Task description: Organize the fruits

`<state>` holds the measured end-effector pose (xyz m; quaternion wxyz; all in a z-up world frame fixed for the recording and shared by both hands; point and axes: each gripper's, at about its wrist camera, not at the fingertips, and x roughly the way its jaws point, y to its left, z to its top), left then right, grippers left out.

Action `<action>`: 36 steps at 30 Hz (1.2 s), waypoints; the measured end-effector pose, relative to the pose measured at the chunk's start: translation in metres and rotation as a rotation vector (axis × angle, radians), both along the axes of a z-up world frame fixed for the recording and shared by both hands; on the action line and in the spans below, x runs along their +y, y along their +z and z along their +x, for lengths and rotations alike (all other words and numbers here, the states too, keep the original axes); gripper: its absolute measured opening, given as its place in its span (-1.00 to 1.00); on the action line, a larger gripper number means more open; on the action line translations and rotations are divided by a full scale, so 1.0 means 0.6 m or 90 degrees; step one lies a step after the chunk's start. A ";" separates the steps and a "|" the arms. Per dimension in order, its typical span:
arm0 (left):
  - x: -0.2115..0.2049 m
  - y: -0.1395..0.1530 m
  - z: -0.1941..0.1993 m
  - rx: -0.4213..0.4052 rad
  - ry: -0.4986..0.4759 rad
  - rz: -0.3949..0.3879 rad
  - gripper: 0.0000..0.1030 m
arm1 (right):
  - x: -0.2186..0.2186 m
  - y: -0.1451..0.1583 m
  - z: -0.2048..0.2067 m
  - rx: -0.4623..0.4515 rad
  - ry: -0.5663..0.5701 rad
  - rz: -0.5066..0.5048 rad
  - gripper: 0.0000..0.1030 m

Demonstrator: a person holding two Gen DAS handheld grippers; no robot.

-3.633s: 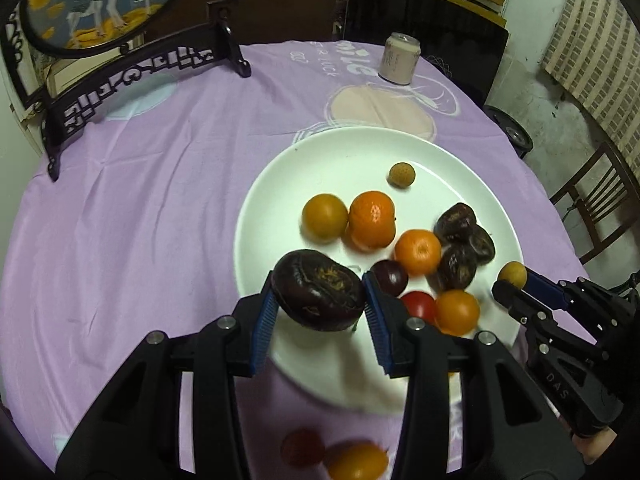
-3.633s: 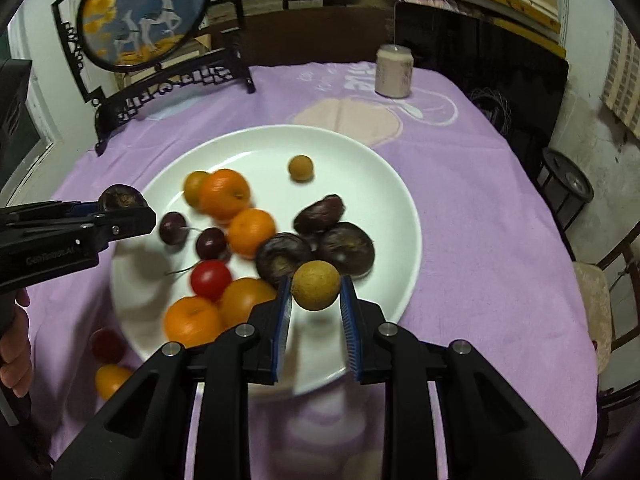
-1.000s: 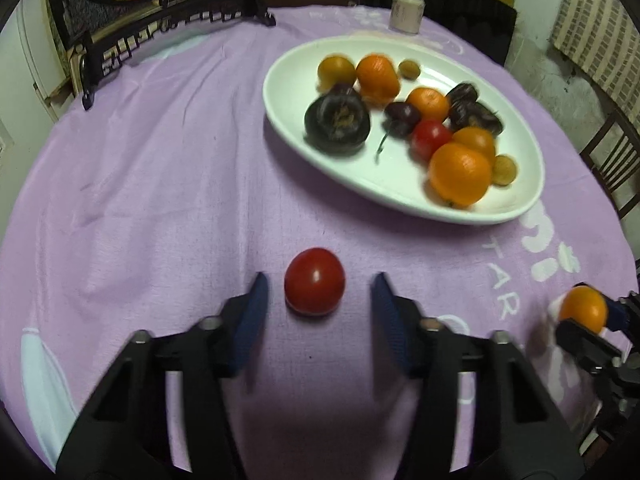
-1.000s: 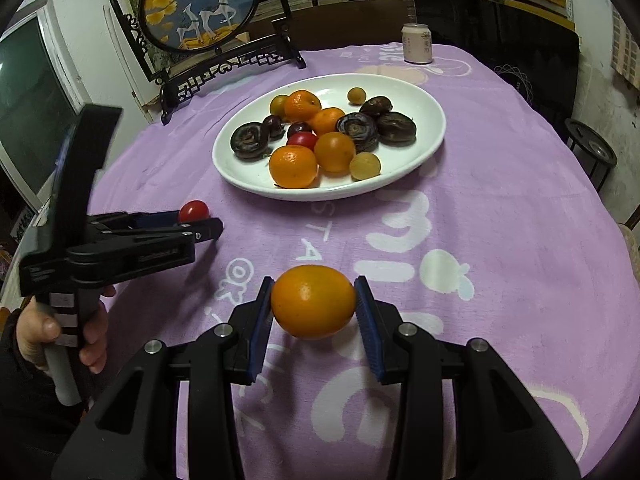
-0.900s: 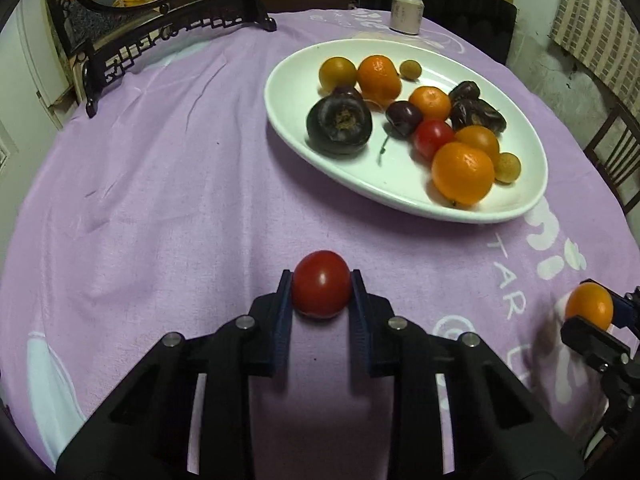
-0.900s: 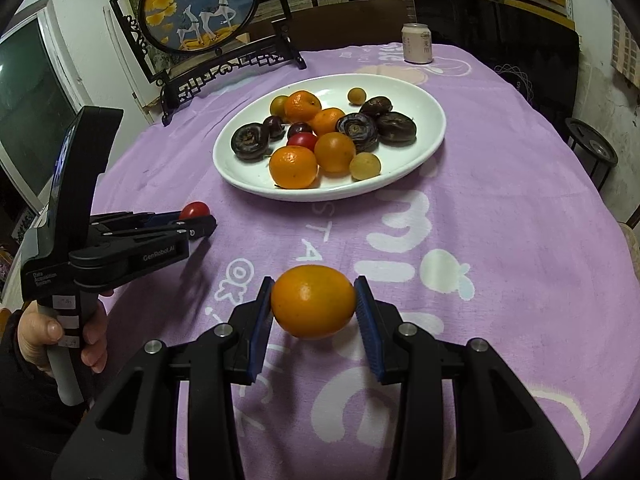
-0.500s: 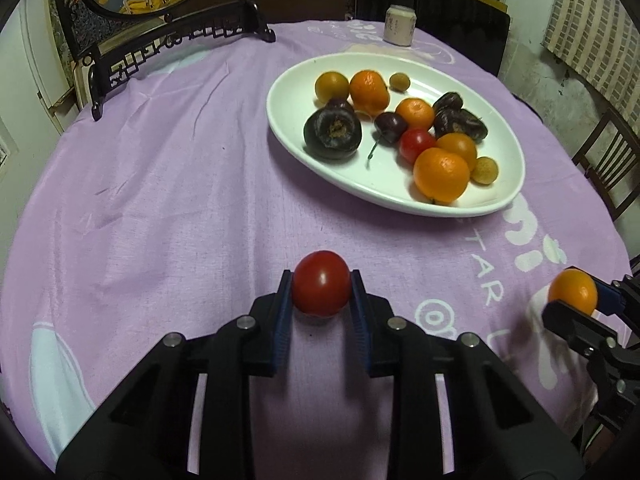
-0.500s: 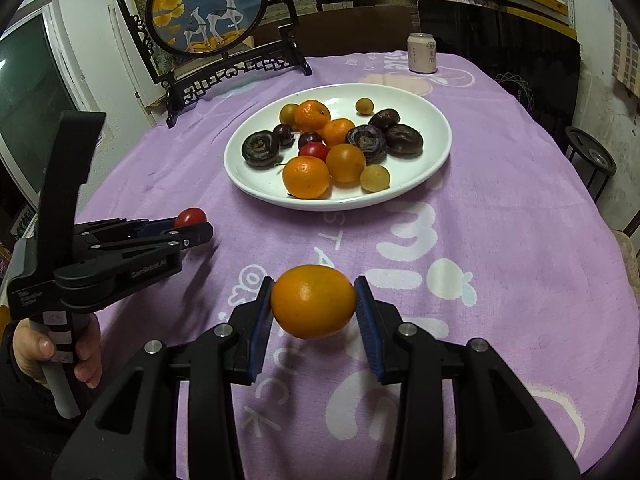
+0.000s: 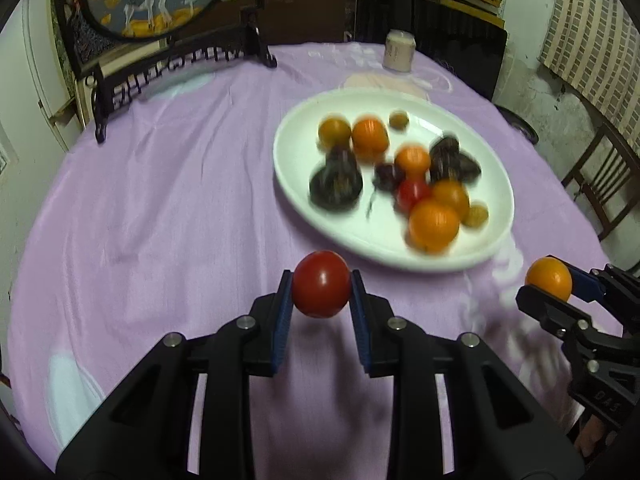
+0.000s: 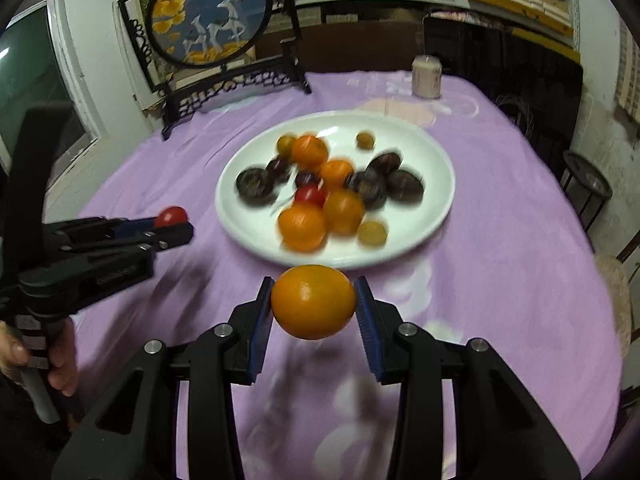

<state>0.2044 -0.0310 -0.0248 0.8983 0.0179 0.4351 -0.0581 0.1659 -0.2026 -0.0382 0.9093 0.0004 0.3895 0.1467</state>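
Above my purple-clothed table [image 9: 160, 200], the white plate [image 10: 432, 216] lies ahead of both tongs, heaped with blurred fruit. My right gripper [image 10: 314, 304] clamps an orange [image 10: 313, 301] between its blue pads; my left gripper [image 9: 321, 286] pinches a red tomato [image 9: 321, 284], both fruits held clear of the cloth, just short of the plate

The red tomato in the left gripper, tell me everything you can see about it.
The red tomato is small, round, smooth and glossy, with a pale highlight on its skin and no stem in view. It is whole and unmarked. The left gripper is shut on it, its blue pads pressing the two sides. It hangs clear of the purple tablecloth, just short of the near rim of the white plate. From the right wrist view it peeks above the fingertips, left of the plate.
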 end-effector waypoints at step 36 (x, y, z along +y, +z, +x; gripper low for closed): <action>0.014 0.045 -0.162 -0.093 0.058 0.038 0.96 | -0.015 0.017 -0.096 -0.032 -0.115 -0.070 0.97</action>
